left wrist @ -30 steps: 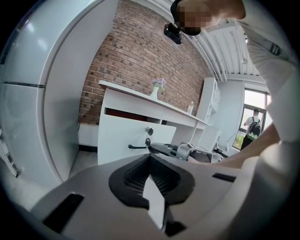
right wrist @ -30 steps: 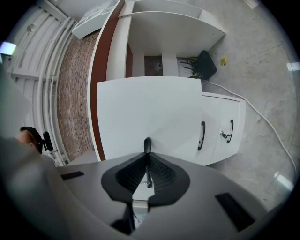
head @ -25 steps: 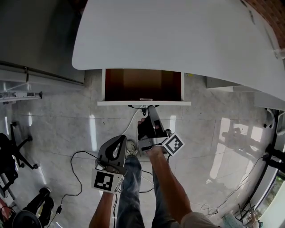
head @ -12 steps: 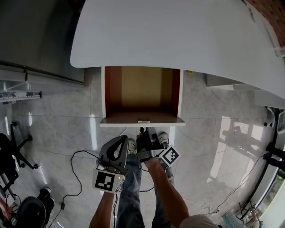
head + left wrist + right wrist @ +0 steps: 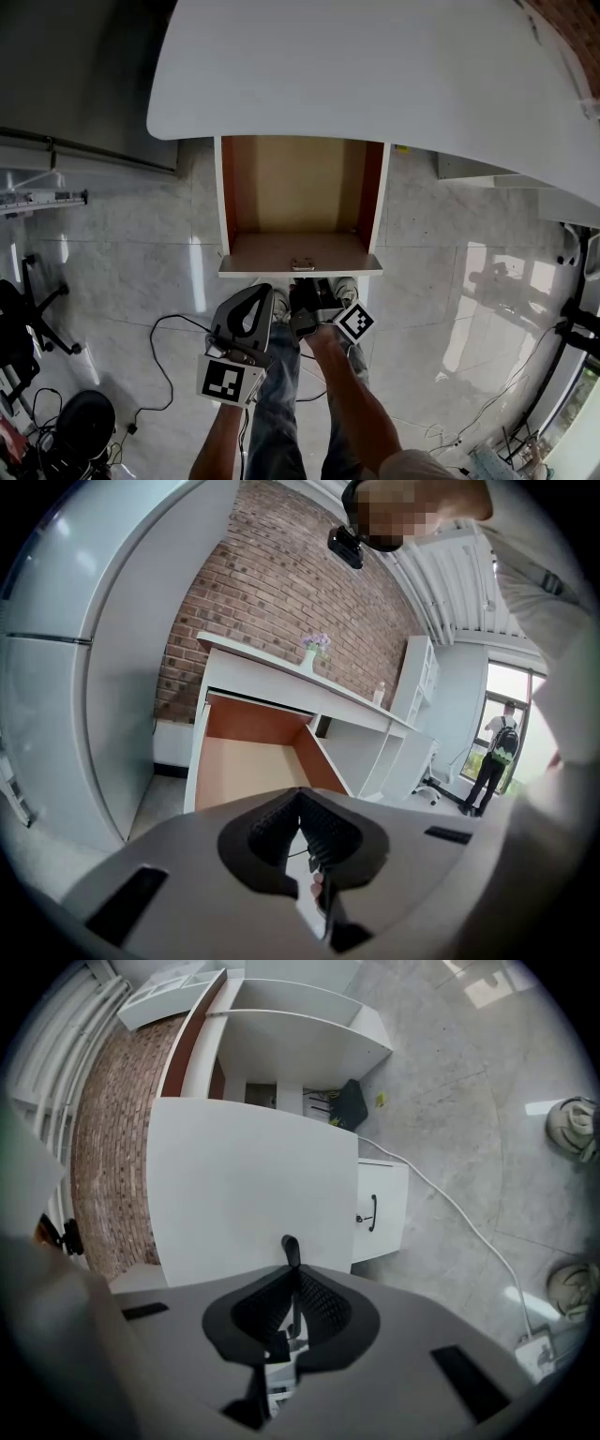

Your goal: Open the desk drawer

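The desk drawer [image 5: 300,197], orange-brown inside with a white front, stands pulled out from under the white desk [image 5: 375,75]. My right gripper [image 5: 303,284] is shut on the small dark handle [image 5: 302,264] at the middle of the drawer front. In the right gripper view the black handle [image 5: 292,1249] sits pinched between the jaws of the right gripper [image 5: 292,1281], against the white drawer front [image 5: 244,1185]. My left gripper [image 5: 260,294] hangs just left of the right one, shut and empty. The left gripper [image 5: 301,806] looks over the open drawer [image 5: 239,766] in its own view.
Cables [image 5: 169,328] trail over the tiled floor by the person's legs and shoes [image 5: 574,1129]. A dark office chair [image 5: 23,319] stands at the left. A white cabinet with a black handle [image 5: 373,1211] sits beside the desk. A person [image 5: 495,752] stands far off.
The drawer has slid well out from under the desk toward me, baring its orange-brown inside. My right gripper drew back with the handle. The left gripper stayed put.
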### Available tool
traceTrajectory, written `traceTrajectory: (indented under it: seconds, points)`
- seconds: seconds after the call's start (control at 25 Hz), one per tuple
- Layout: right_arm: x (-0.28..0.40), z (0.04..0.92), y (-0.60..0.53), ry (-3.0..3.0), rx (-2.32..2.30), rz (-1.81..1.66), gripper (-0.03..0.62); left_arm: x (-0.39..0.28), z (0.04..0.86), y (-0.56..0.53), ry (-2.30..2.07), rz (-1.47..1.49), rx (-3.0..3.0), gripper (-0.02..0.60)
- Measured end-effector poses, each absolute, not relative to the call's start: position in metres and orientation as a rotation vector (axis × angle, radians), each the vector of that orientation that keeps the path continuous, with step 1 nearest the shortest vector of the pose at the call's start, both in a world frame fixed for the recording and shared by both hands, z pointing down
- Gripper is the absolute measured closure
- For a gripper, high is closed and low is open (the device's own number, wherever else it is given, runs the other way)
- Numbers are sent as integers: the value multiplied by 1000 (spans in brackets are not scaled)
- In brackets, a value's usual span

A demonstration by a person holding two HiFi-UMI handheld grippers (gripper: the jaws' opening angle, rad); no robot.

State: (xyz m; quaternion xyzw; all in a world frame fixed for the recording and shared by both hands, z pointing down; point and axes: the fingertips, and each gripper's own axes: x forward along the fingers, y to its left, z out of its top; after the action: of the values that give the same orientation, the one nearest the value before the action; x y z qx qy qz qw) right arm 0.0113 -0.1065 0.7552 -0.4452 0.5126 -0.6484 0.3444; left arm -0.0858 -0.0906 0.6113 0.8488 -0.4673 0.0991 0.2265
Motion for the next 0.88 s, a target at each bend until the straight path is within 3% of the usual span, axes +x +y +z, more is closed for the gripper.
traceTrajectory:
  seconds: [0.88]
  points:
    - [10,758,-109,1377,-1098,-1629,546,-87,612,-85,-1287,288,2359,569]
